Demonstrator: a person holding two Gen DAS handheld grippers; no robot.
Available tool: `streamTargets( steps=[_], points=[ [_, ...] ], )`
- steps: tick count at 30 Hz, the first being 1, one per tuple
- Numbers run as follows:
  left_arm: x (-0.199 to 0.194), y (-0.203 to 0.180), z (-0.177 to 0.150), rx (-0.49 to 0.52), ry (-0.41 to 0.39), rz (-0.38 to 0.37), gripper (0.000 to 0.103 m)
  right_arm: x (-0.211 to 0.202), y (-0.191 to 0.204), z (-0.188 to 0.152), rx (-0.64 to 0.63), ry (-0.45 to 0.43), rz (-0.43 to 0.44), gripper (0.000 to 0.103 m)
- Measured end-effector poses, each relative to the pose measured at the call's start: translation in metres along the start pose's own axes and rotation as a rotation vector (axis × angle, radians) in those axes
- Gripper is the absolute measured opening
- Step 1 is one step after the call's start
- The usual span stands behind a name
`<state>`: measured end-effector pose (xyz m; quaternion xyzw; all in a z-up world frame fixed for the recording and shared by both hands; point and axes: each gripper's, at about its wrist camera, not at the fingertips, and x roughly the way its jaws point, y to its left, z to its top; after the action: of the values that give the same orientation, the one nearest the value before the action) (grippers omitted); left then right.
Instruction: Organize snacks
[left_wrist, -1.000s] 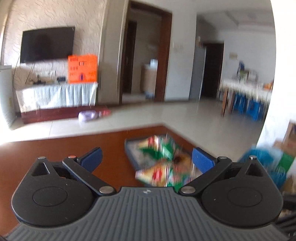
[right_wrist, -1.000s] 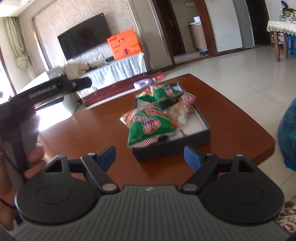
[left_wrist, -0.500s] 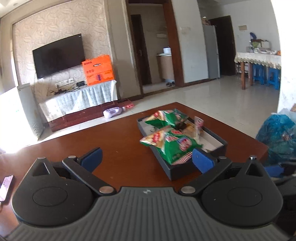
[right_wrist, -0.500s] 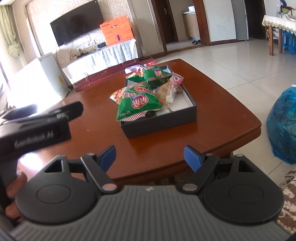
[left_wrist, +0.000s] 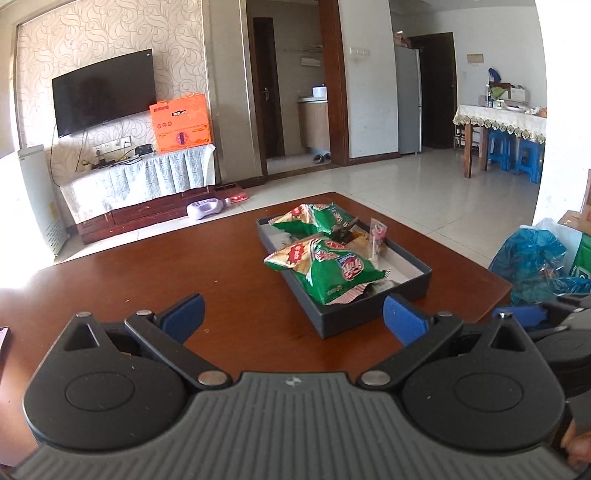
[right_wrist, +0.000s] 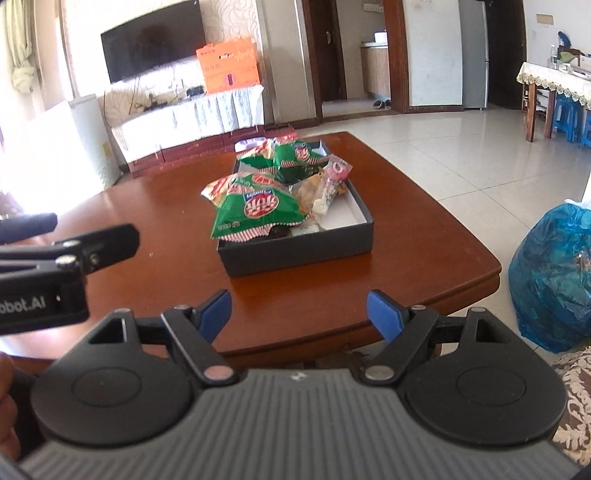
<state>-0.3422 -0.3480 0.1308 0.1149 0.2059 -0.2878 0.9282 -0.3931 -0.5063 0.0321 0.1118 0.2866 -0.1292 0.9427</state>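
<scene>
Snack packets heaped in a dark tray on a living-room counter.

Two puffy green bags with red-and-white striped edges (right_wrist: 255, 206) top the pile, a clear packet with a pink label (right_wrist: 330, 177) leaning beside them in the shallow dark tray (right_wrist: 295, 254), white inside, on the far right part of the reddish-brown counter (left_wrist: 229, 280). Short of the tray, the left tool (left_wrist: 291, 317) and right tool (right_wrist: 299, 312) both stand released, blue pads wide apart, nothing between them. A blue plastic bag (right_wrist: 550, 277) sits on the floor beyond.

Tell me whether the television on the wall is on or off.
Off, it seems. The television screen is uniformly dark in both views, showing only faint reflections.
</scene>
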Motion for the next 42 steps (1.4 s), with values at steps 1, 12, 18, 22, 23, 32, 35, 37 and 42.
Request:
streamTargets(
  steps=[1,12,18,22,23,32,35,37,42],
  points=[
    [0.0,0.0,0.0,-0.004,0.002,-0.002,0.103,-0.002,-0.002,0.0,0.009,-0.009,-0.004,0.082],
    [0.007,-0.014,-0.006,-0.015,0.025,-0.049,0.103,-0.006,-0.01,-0.002,-0.007,0.019,-0.051,0.082],
    [0.012,-0.015,-0.008,0.004,0.047,-0.035,0.103,-0.004,-0.019,-0.002,0.02,0.036,-0.065,0.082],
    [0.016,-0.014,-0.008,-0.005,0.063,-0.024,0.103,-0.004,-0.028,0.0,0.066,0.027,-0.07,0.082],
    [0.017,-0.014,-0.009,-0.011,0.066,-0.02,0.103,-0.003,-0.027,0.0,0.06,0.028,-0.068,0.082],
    [0.034,-0.006,-0.01,-0.073,0.116,0.041,0.103,0.02,-0.009,0.02,-0.04,0.067,-0.044,0.082],
    [0.039,0.001,-0.01,-0.096,0.122,0.059,0.103,0.033,-0.002,0.026,-0.061,0.089,-0.016,0.082],
    [0.041,0.005,-0.009,-0.103,0.123,0.07,0.103,0.04,0.001,0.023,-0.076,0.104,-0.023,0.082],
    [0.045,0.007,-0.008,-0.117,0.13,0.071,0.103,0.041,-0.002,0.022,-0.067,0.112,-0.021,0.082]
  ],
)
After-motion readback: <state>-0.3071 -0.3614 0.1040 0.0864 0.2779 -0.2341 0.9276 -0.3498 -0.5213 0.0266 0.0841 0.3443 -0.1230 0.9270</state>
